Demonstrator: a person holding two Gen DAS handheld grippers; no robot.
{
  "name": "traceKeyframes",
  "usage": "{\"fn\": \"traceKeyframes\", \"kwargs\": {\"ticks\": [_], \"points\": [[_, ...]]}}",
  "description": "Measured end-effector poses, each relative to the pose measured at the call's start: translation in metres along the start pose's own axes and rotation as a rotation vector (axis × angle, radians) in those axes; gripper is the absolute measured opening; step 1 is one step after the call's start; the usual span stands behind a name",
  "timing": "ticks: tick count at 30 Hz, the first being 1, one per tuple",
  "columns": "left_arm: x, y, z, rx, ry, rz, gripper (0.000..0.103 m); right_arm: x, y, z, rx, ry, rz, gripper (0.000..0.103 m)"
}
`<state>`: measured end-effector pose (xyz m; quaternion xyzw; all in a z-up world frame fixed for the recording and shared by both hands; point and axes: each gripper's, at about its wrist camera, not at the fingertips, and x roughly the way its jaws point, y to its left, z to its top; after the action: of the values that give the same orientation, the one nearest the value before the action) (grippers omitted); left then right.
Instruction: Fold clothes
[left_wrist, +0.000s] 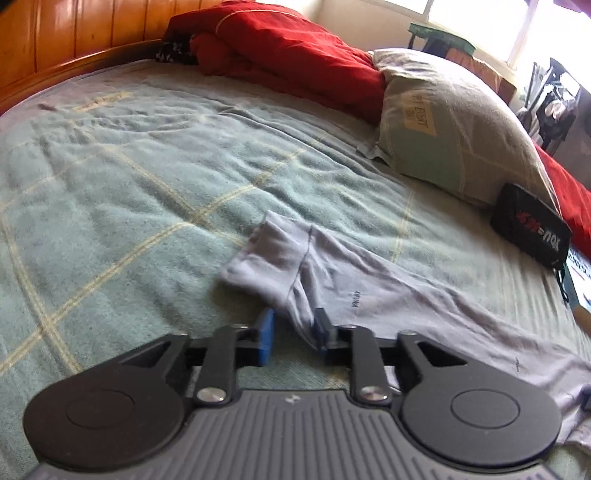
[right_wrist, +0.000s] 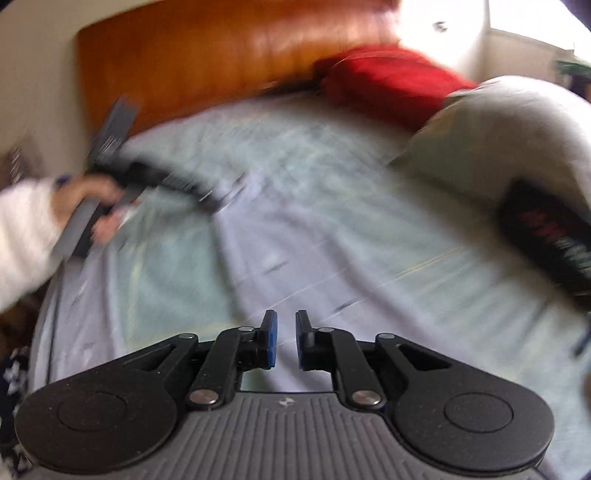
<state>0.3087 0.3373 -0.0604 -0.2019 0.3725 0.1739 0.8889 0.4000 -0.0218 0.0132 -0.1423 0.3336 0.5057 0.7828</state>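
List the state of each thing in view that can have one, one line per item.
Left gripper: open, fabric edge between its fingers.
Right gripper: open, holding nothing.
Lavender garment: spread on the bed, unfolded, sleeve cuff wrinkled.
Red blanket: bunched at the headboard.
Pillow: lying on the bed.

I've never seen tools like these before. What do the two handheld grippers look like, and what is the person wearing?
Each gripper, left gripper and right gripper, has a ribbed grey body, two round black discs, black linkage arms with silver rivets, and blue pads on its fingers. A small pale mark sits mid-body. The person's hand emerges from a fluffy white sleeve.
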Motion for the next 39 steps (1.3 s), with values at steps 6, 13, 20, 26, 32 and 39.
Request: {"fn": "traceKeyframes", "kwargs": {"ticks": [6, 13, 20, 26, 32, 39], "points": [[-0.002, 0.013, 0.001, -0.046, 0.007, -0.004, 0.037, 0.004, -0.078, 0.022, 0.169, 0.009, -0.042, 0.021], [-0.007, 0.02, 0.001, -0.045, 0.037, -0.032, 0.043, 0.038, -0.111, 0.01, 0.252, 0.123, -0.007, 0.024], [0.008, 0.024, 0.0, -0.118, 0.072, -0.113, 0.054, 0.069, -0.108, 0.037, 0.26, 0.087, 0.146, 0.034], [0.014, 0.038, 0.0, -0.203, 0.053, -0.162, 0.054, 0.138, -0.103, 0.067, 0.295, 0.122, 0.269, 0.037], [0.02, 0.035, 0.001, -0.194, 0.027, -0.155, 0.052, 0.212, -0.097, 0.086, 0.337, 0.163, 0.367, 0.042], [0.025, 0.039, 0.004, -0.193, 0.009, -0.174, 0.051, 0.262, -0.078, 0.109, 0.342, 0.162, 0.518, 0.042]]}}
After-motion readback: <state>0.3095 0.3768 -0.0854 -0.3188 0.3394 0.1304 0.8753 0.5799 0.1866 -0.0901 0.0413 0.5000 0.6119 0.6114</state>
